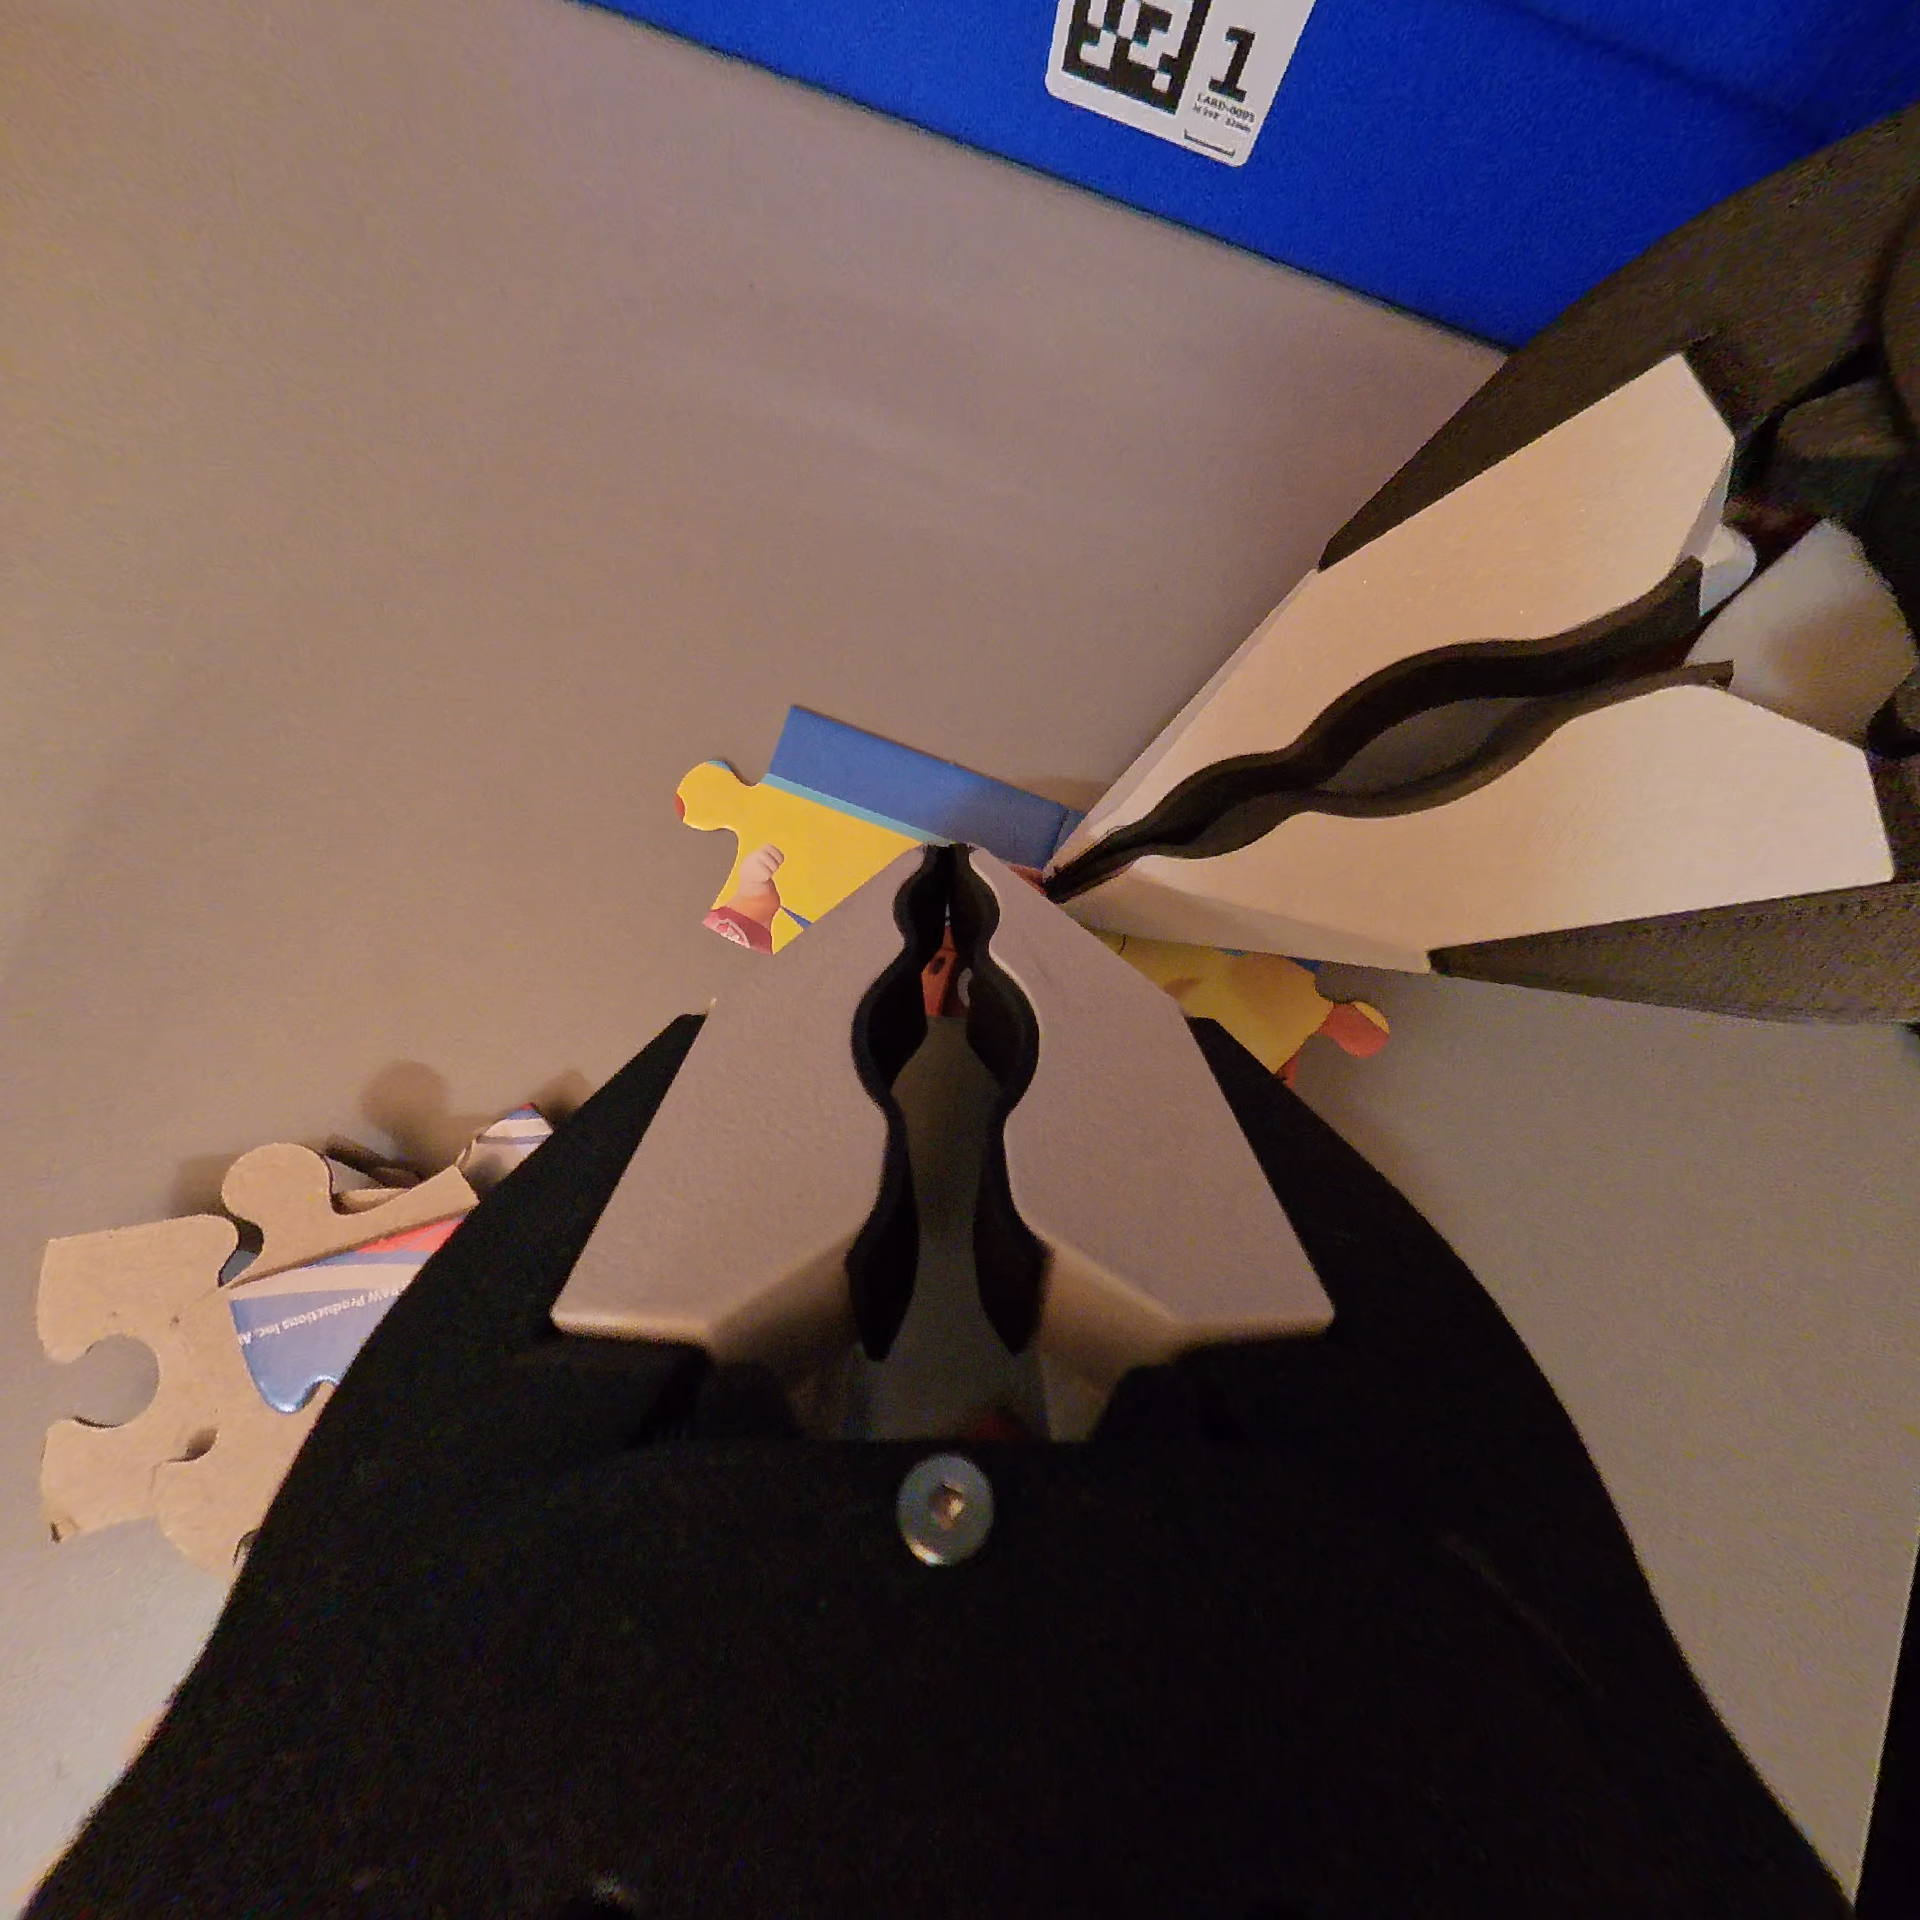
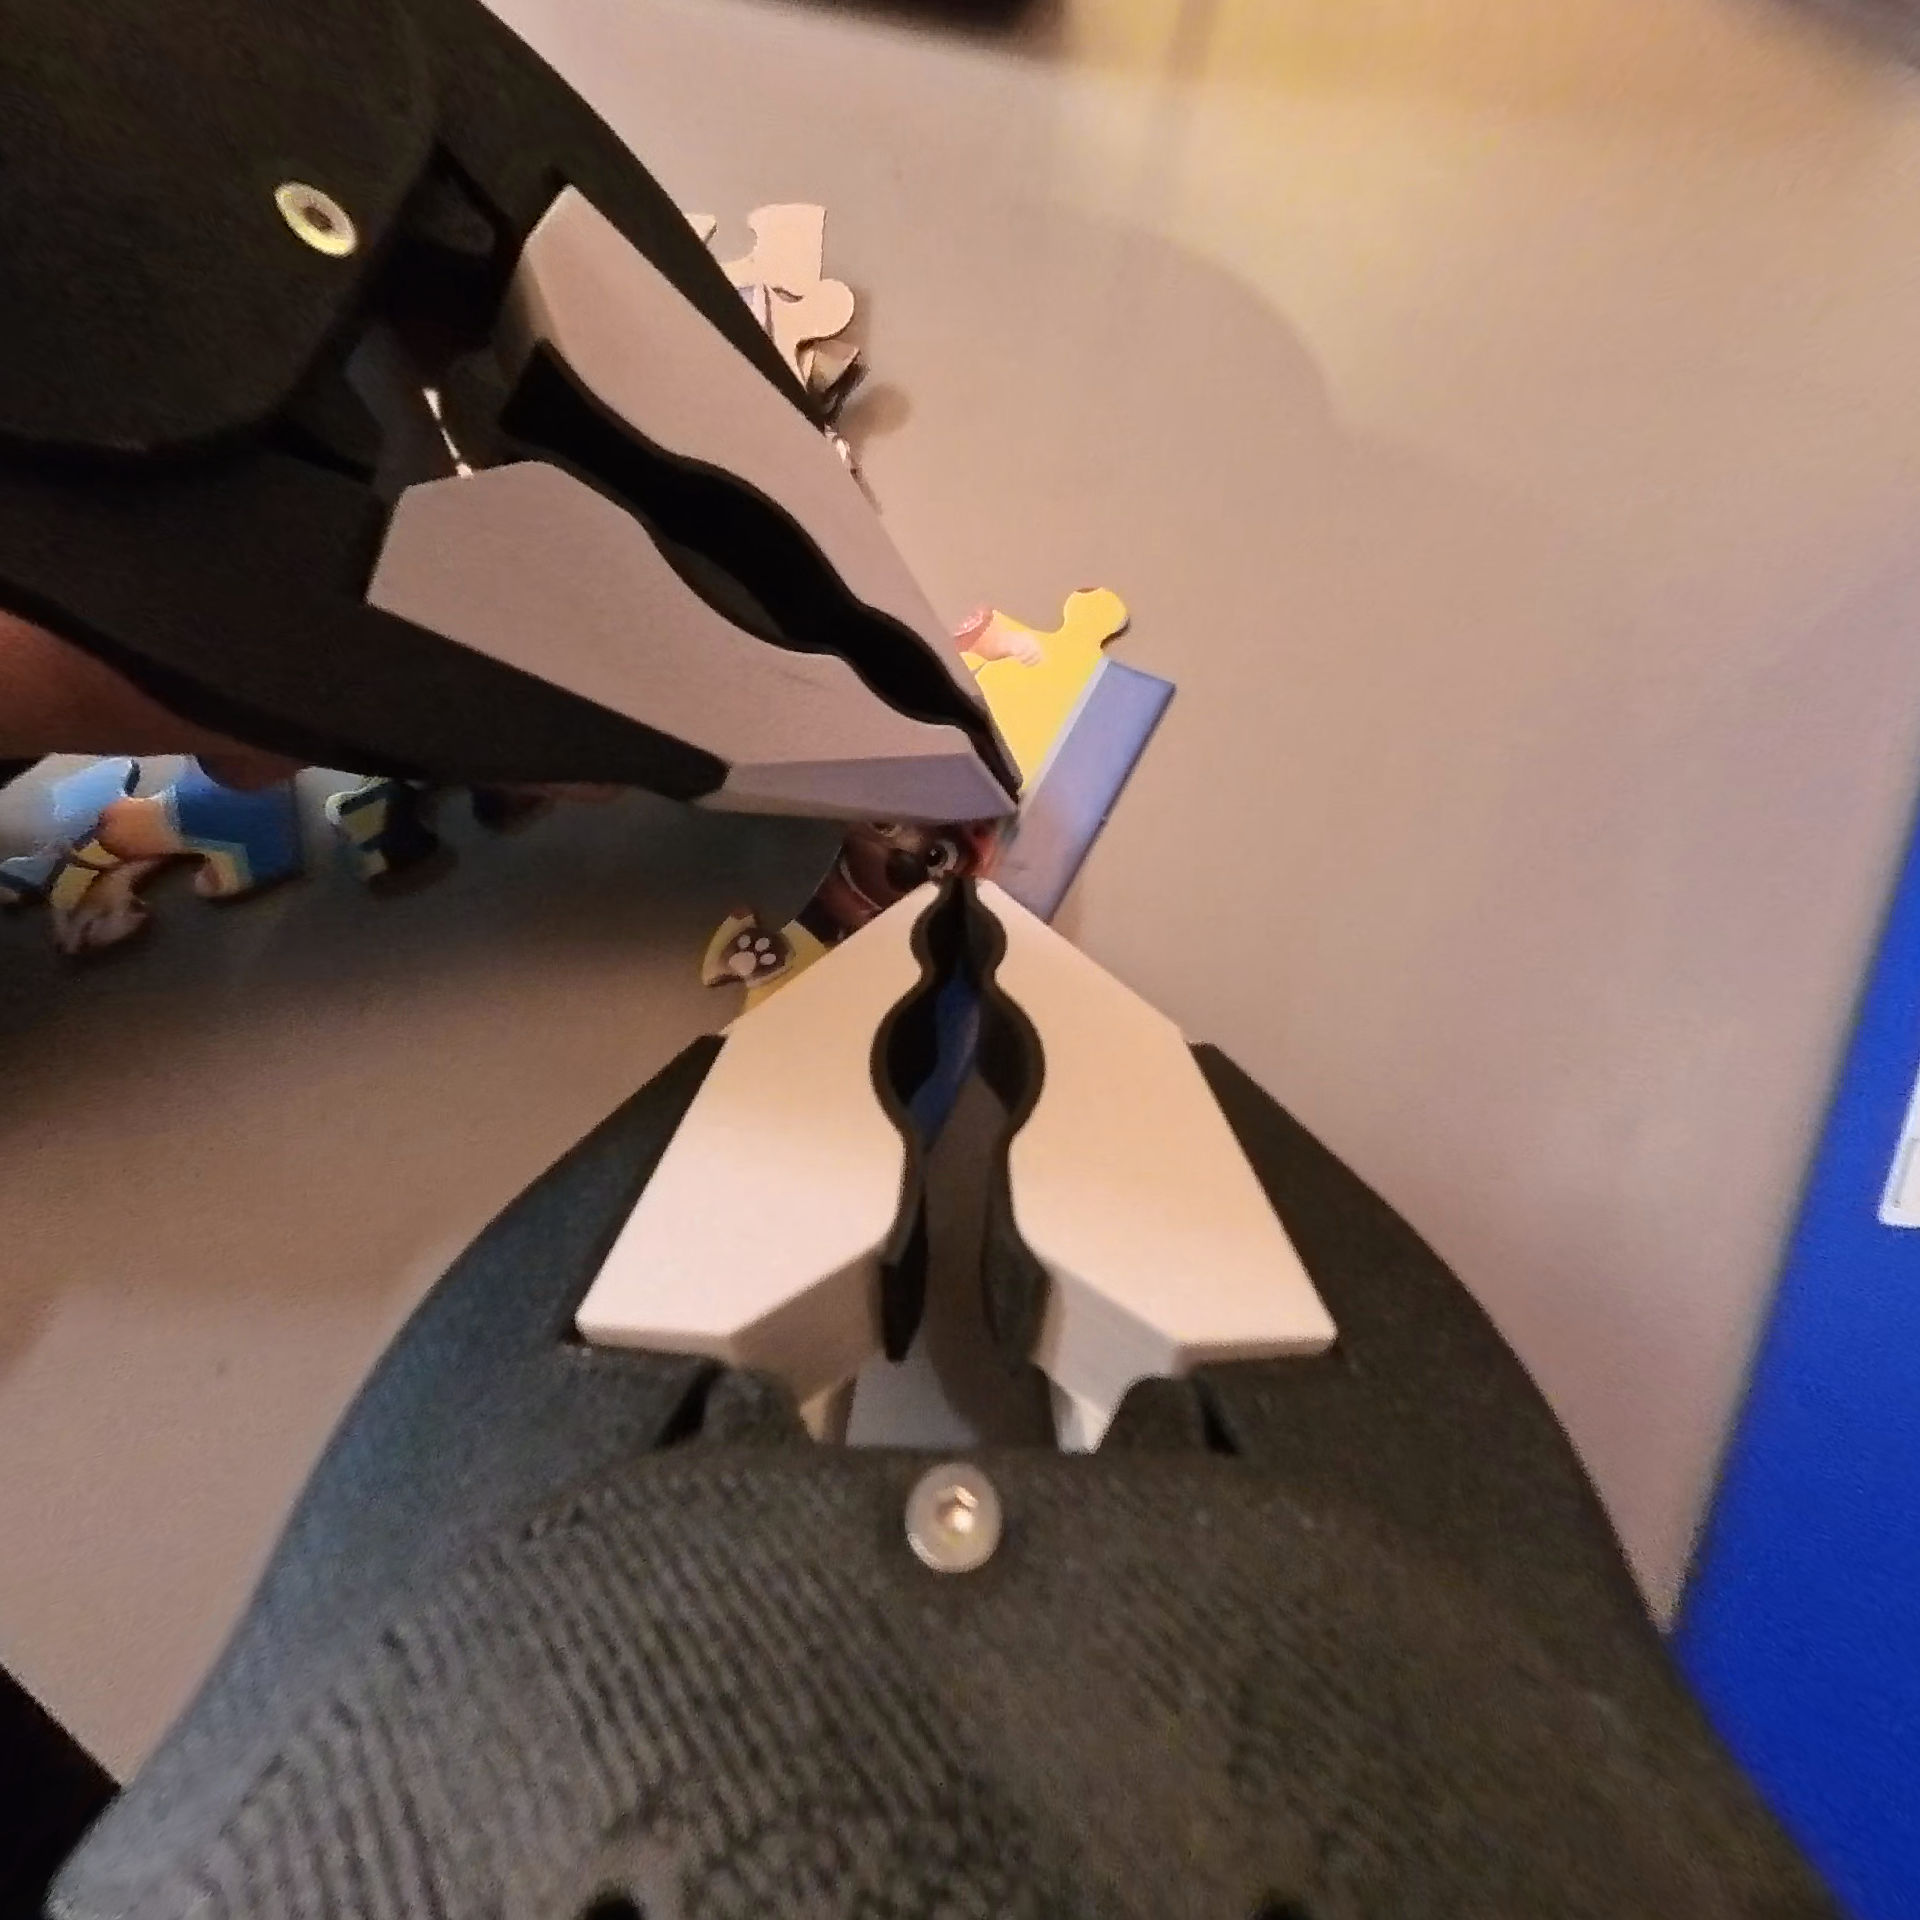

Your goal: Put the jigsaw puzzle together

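Observation:
A yellow puzzle piece with a blue border [image 1: 821, 821] lies low over the grey table [image 1: 416, 520]. My left gripper [image 1: 948, 854] is shut on its near edge, and a strip of it shows between the pads. My right gripper [image 1: 1060, 878] comes in from the right and meets the blue border's end. In the right wrist view my right gripper [image 2: 961, 883] is shut on a puzzle piece with a dog's face and blue border [image 2: 883, 868], with a blue strip between its pads. The left gripper [image 2: 1003, 800] closes on the yellow piece [image 2: 1070, 644] just beyond it. The two pieces sit edge to edge.
A blue box [image 1: 1507, 177] with a white tag [image 1: 1174, 62] borders the table at the back; it also shows in the right wrist view [image 2: 1829, 1247]. A heap of loose puzzle pieces [image 1: 166, 1340] lies at the left. More pieces [image 2: 156, 831] lie farther off.

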Demonstrator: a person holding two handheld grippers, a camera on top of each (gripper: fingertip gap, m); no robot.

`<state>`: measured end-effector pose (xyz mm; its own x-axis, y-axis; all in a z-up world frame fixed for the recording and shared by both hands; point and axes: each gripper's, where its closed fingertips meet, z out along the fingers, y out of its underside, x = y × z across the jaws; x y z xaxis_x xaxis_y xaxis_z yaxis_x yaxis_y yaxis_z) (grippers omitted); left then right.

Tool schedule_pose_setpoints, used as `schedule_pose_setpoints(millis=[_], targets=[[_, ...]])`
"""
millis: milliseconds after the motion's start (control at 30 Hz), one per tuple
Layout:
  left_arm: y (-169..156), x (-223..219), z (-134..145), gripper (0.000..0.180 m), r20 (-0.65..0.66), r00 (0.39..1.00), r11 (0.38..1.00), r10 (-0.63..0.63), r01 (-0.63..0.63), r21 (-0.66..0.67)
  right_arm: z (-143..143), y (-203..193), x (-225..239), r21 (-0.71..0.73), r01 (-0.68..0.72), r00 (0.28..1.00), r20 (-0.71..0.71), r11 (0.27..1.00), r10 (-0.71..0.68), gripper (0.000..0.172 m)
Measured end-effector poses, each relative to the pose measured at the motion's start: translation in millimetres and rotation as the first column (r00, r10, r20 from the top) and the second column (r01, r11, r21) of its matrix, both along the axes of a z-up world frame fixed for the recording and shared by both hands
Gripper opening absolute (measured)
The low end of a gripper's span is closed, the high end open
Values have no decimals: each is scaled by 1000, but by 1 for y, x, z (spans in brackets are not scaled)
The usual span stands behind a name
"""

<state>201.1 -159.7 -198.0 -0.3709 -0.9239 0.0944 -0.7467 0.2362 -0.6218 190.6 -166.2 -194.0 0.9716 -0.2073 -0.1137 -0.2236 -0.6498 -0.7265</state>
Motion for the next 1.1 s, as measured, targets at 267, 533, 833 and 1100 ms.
schedule_pose_setpoints(millis=[267, 533, 833, 1100], targets=[[0, -1, 0, 2, 23, 1000, 995, -6, 3, 102, 3, -3, -5, 4, -17, 997, 76, 1000, 16, 0], [-13, -39, 23, 0, -52, 996, 988, -72, 64, -141, 13, -36, -48, 86, -29, 998, 56, 996, 24, 14], [23, -32, 25, 0, 55, 997, 998, 57, -58, 14, 4, -39, -47, 16, 8, 985, 172, 1000, -11, 38], [85, -45, 68, 1, 264, 935, 971, 239, -233, -52, 2, -29, -39, 13, 11, 993, 120, 1000, -12, 38]])
